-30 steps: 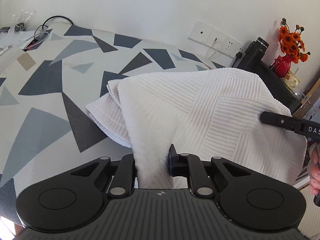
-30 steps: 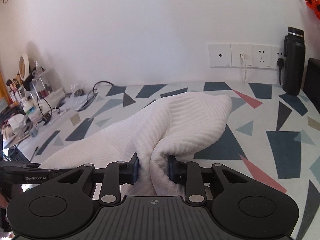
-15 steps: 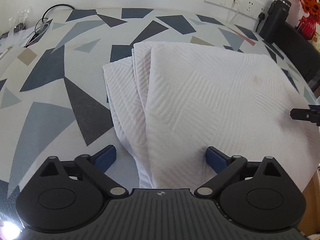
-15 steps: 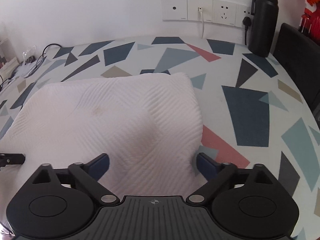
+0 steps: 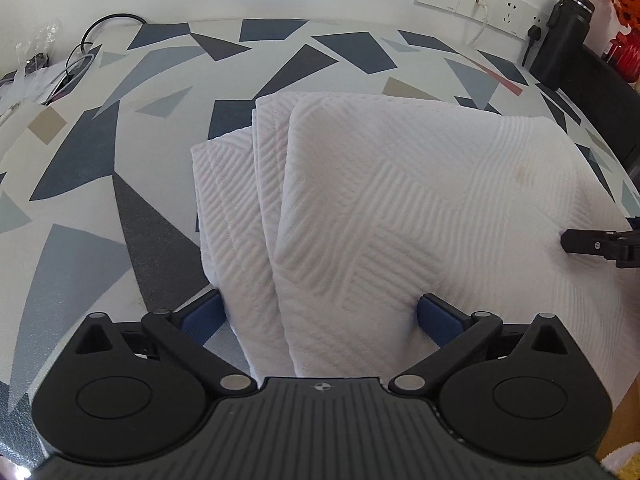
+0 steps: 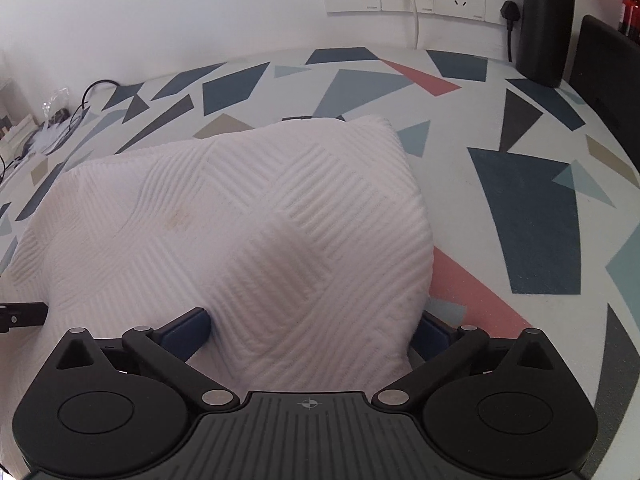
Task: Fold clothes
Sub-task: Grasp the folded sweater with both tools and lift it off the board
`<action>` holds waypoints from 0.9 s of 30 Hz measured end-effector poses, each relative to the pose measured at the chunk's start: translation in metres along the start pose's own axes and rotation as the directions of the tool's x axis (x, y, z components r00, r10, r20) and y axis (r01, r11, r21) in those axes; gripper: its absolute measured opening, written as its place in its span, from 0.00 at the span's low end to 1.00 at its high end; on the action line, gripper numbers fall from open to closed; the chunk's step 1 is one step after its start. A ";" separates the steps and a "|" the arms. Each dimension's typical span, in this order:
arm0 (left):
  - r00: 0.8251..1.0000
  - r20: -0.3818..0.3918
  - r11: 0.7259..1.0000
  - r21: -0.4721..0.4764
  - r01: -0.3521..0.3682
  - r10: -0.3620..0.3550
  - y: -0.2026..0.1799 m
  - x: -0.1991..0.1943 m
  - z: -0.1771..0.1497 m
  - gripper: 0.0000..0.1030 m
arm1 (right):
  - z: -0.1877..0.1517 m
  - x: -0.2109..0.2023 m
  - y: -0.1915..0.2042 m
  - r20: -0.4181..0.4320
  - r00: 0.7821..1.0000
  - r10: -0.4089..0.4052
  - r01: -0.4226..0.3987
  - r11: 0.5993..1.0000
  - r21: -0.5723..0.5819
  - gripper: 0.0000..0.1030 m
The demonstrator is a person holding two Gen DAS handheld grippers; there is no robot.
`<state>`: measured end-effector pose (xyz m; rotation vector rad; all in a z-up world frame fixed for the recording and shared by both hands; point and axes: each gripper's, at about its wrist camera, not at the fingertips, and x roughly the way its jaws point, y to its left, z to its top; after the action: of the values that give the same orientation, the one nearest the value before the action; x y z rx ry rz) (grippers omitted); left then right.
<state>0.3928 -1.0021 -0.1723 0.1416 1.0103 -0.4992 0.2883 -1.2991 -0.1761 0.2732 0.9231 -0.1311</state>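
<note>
Both grippers released the folded towel (image 5: 400,208).

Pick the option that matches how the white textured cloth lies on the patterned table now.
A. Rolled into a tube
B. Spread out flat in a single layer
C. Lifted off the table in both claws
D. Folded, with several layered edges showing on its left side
D: in the left wrist view the white cloth rests folded on the table, stacked edges stepped along its left side.
</note>
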 end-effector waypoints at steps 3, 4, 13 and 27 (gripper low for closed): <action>1.000 0.003 1.000 -0.012 -0.002 0.002 -0.005 0.003 0.004 1.00 | 0.006 0.006 0.005 0.004 1.000 0.000 0.000 1.000 -0.006 0.99; 1.000 0.002 1.000 -0.016 0.000 0.000 -0.007 0.004 0.005 1.00 | 0.008 0.007 0.008 0.003 1.000 0.003 -0.003 1.000 -0.011 0.99; 0.996 0.032 0.994 -0.060 0.086 -0.084 -0.024 -0.004 0.006 0.44 | 0.003 0.005 0.042 -0.016 0.990 0.138 -0.138 0.971 -0.195 0.72; 0.963 0.268 0.969 -0.236 0.078 -0.013 -0.013 -0.099 -0.004 0.16 | 0.028 -0.043 0.051 0.114 0.885 0.451 -0.428 0.886 -0.176 0.30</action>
<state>0.3410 -0.9789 -0.0907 -0.1667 0.8054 -0.4188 0.2957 -1.2585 -0.1163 0.3260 0.6943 0.3341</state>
